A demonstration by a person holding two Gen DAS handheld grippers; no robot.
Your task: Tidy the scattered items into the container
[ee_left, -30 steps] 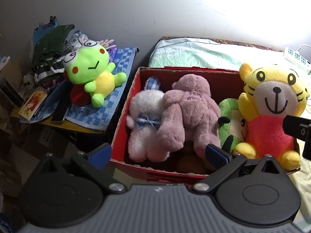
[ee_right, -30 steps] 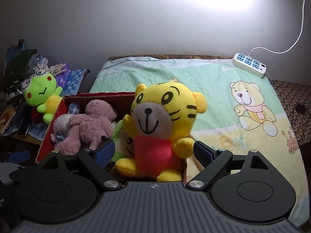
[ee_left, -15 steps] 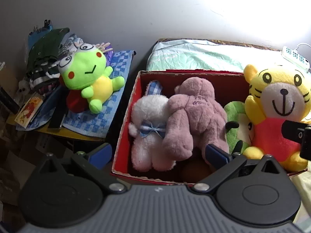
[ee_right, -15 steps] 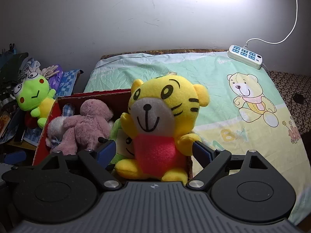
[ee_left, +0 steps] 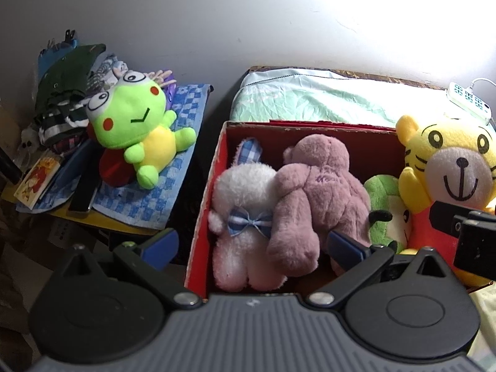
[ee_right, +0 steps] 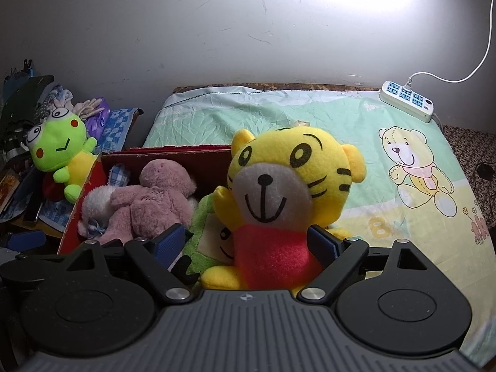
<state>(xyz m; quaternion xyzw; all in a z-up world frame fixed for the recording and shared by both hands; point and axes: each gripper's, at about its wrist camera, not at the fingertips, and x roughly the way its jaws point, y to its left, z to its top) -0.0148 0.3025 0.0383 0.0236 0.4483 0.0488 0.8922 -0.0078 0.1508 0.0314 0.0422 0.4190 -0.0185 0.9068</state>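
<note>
A red box (ee_left: 217,167) stands at the bed's left edge. It holds a white plush (ee_left: 245,192), a mauve bear (ee_left: 319,186), a green plush (ee_left: 384,198) and a yellow tiger (ee_left: 449,161). My left gripper (ee_left: 252,246) is open over the box's near wall, empty, with the white plush and bear ahead of it. My right gripper (ee_right: 246,245) is open, and the tiger (ee_right: 288,179) sits between its fingers at the box's right end. A green frog plush (ee_left: 133,121) lies outside the box on a blue checkered cloth (ee_left: 173,186).
The side table left of the box carries a pile of clothes (ee_left: 62,93), a small book (ee_left: 37,179) and a dark flat object. A bear-print sheet (ee_right: 310,108) covers the bed. A white power strip (ee_right: 407,100) lies at its far right corner, against the grey wall.
My right gripper has moved in closer to the tiger, which now fills more of its view. My left gripper has edged forward over the box. Neither gripper's opening has changed.
</note>
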